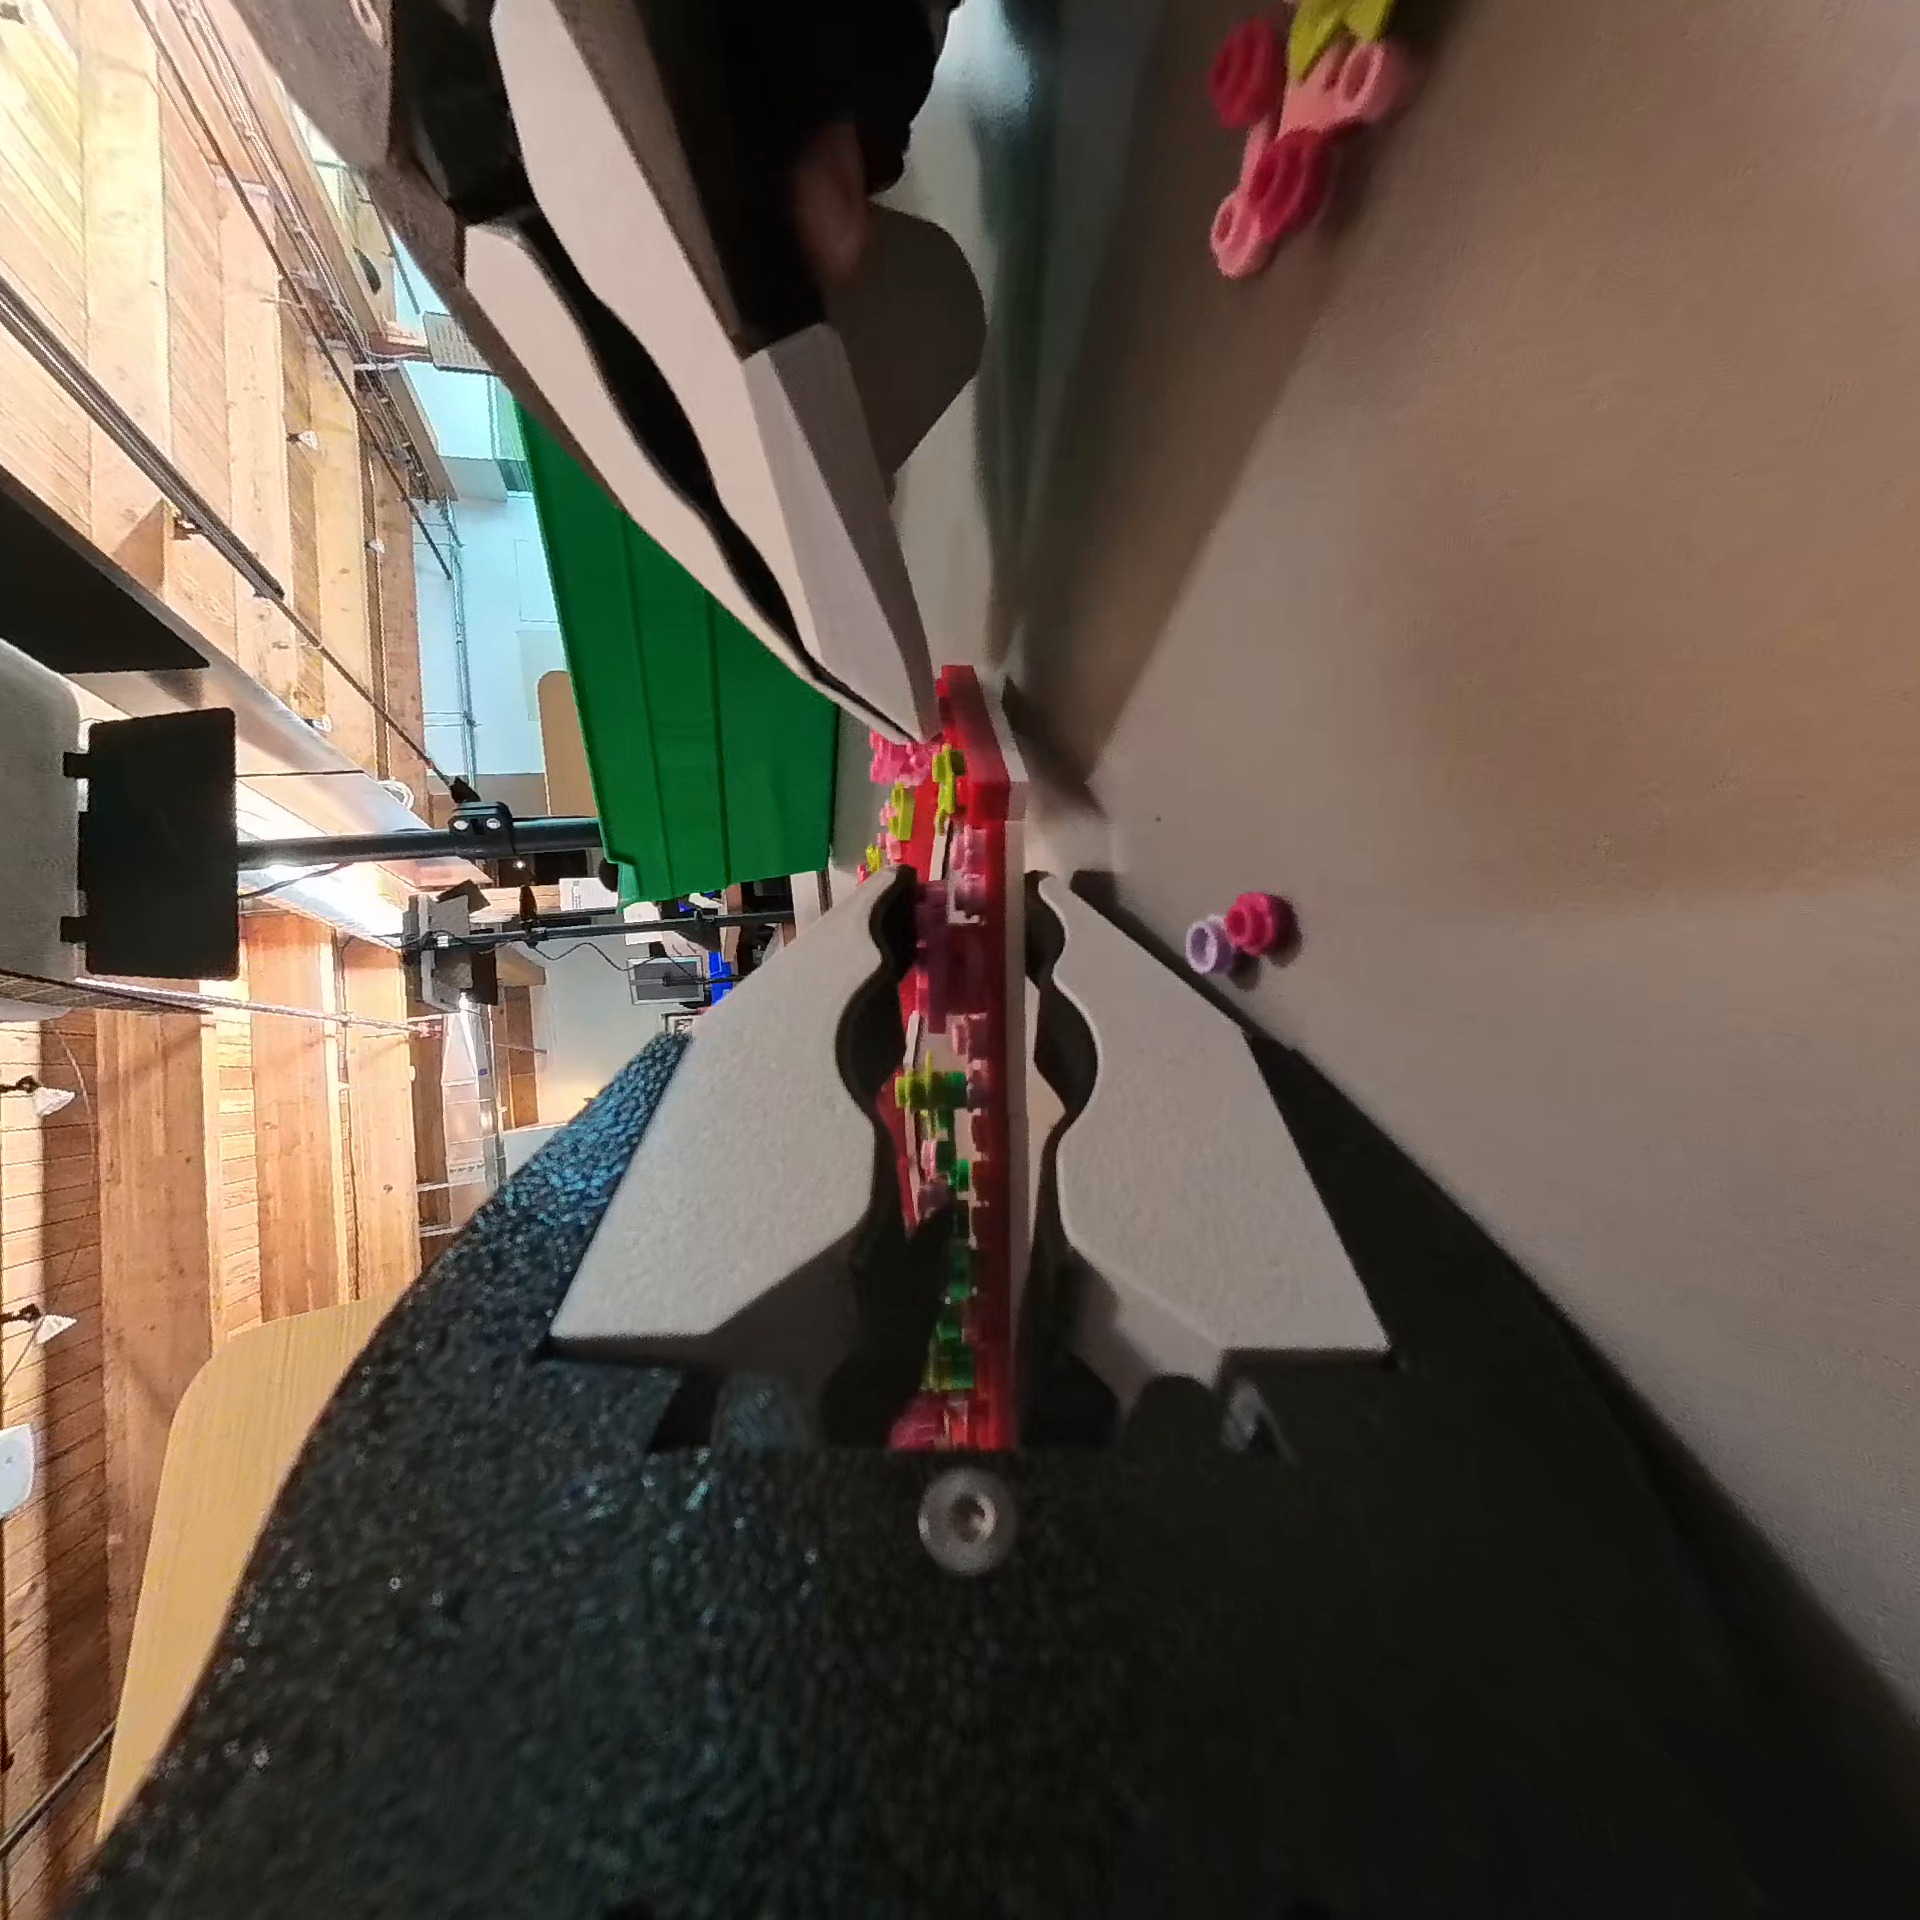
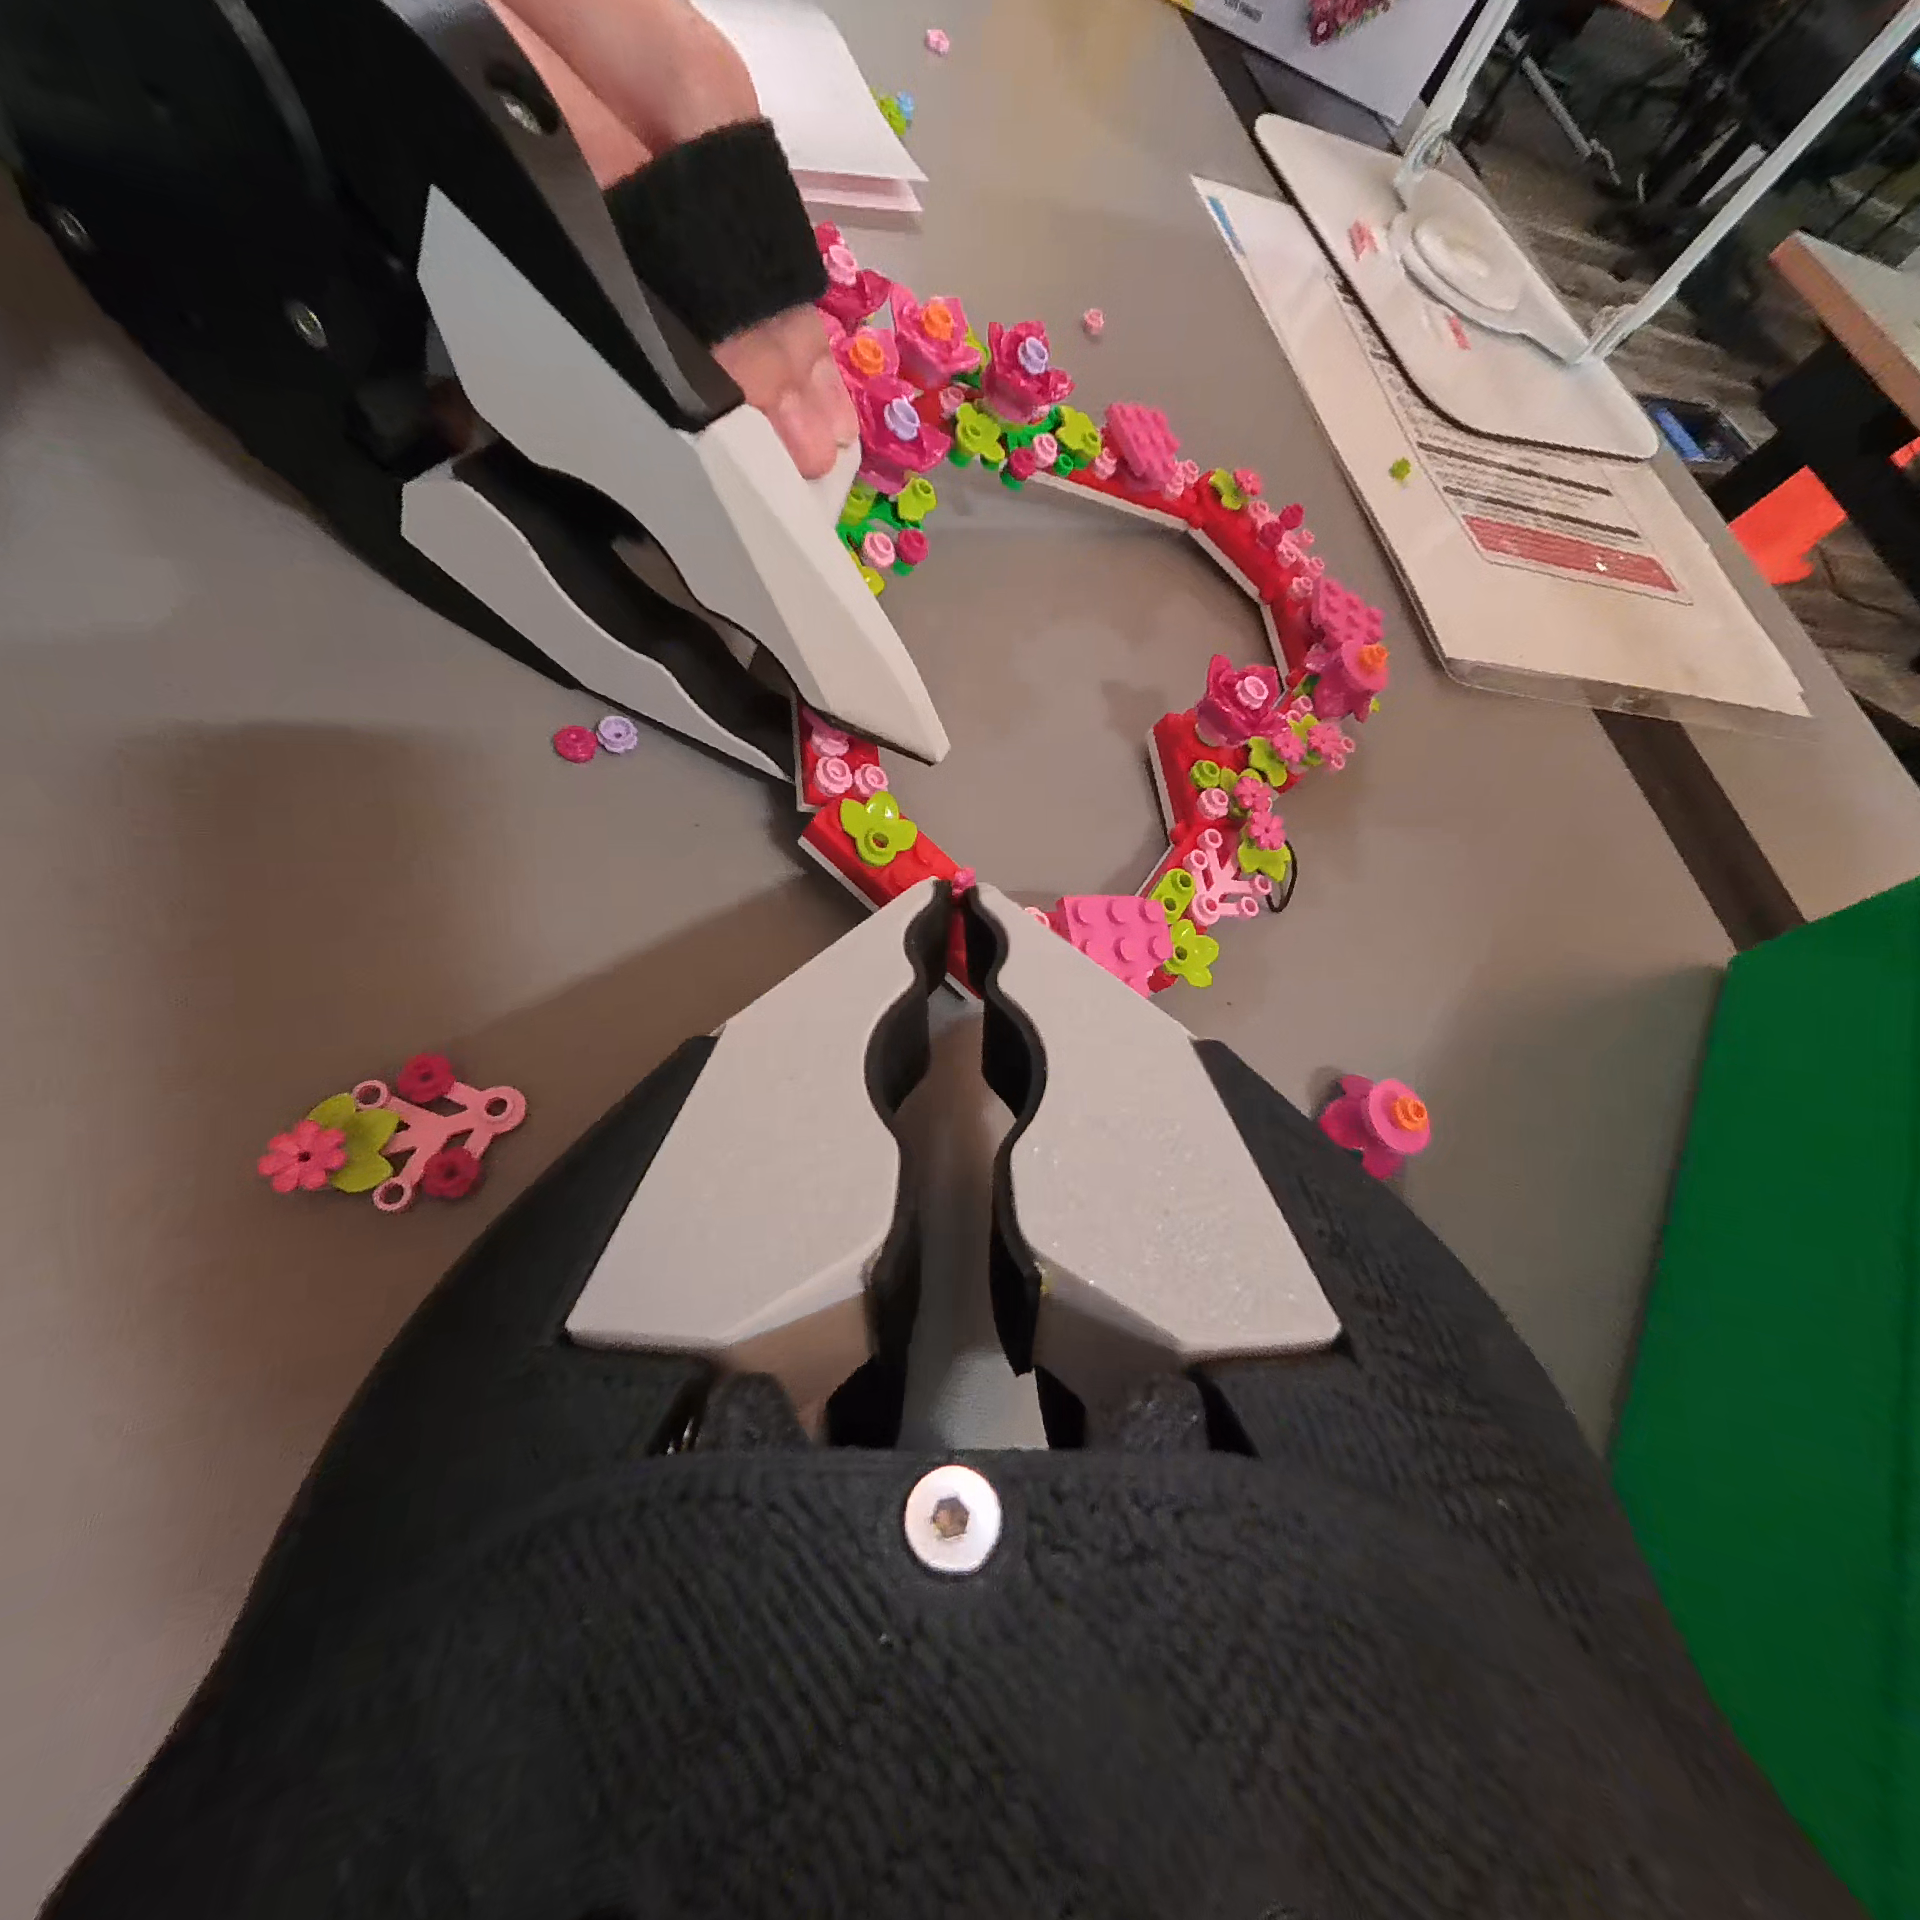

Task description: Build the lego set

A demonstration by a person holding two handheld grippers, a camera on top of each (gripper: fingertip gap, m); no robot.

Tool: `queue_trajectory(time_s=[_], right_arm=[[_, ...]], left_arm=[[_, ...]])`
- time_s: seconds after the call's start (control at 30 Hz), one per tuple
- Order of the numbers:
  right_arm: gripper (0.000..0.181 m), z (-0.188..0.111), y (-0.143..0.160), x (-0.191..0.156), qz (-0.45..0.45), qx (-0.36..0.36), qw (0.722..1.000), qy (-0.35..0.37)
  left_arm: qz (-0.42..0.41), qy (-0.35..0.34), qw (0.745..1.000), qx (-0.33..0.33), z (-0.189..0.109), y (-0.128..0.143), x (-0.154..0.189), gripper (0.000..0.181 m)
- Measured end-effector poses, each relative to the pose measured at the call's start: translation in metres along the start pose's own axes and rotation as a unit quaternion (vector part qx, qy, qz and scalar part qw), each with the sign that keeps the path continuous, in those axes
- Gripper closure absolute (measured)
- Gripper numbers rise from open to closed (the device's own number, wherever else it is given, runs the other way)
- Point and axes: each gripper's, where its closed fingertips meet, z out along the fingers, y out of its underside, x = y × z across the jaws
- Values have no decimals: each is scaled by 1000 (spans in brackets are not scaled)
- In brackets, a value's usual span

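A red lego heart frame (image 2: 1172,750) covered with pink flowers and lime leaves lies on the grey table (image 2: 312,831). My left gripper (image 2: 862,758) is shut on the frame's left side. In the left wrist view it (image 1: 971,883) clamps the frame (image 1: 987,831) edge-on. My right gripper (image 2: 961,904) is shut on a small pink piece (image 2: 963,879) at its tips and touches the frame's lower point. In the left wrist view the right gripper (image 1: 925,727) comes in from above and meets the frame's edge.
A loose pink branch piece with flowers and leaves (image 2: 405,1132) lies front left. Two round studs (image 2: 594,740) lie beside the left gripper. A magenta flower (image 2: 1377,1122) lies at the right. Printed sheets (image 2: 1507,499) lie far right, and green cloth (image 2: 1787,1351) is at the right edge. Less than 4 cm separates the two grippers' tips.
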Motion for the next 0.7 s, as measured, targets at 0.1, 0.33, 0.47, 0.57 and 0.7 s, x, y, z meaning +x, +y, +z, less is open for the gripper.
queue_trajectory(time_s=[0.1,0.33,0.47,0.57,0.7], right_arm=[[181,-1,0,1,-17,0,1000,6],[181,-7,-15,-9,-172,20,984,48],[181,-4,-13,-11,-229,-2,971,65],[181,-3,-13,-12,-250,-7,965,73],[181,-1,-11,-12,-292,-23,952,89]], left_arm=[[-2,0,1000,1,0,0,0,163],[-3,0,1000,0,1,0,0,164],[-4,0,1000,0,1,0,-1,163],[-4,1,1000,-1,1,0,0,164],[-5,1,1000,-1,1,0,0,163]])
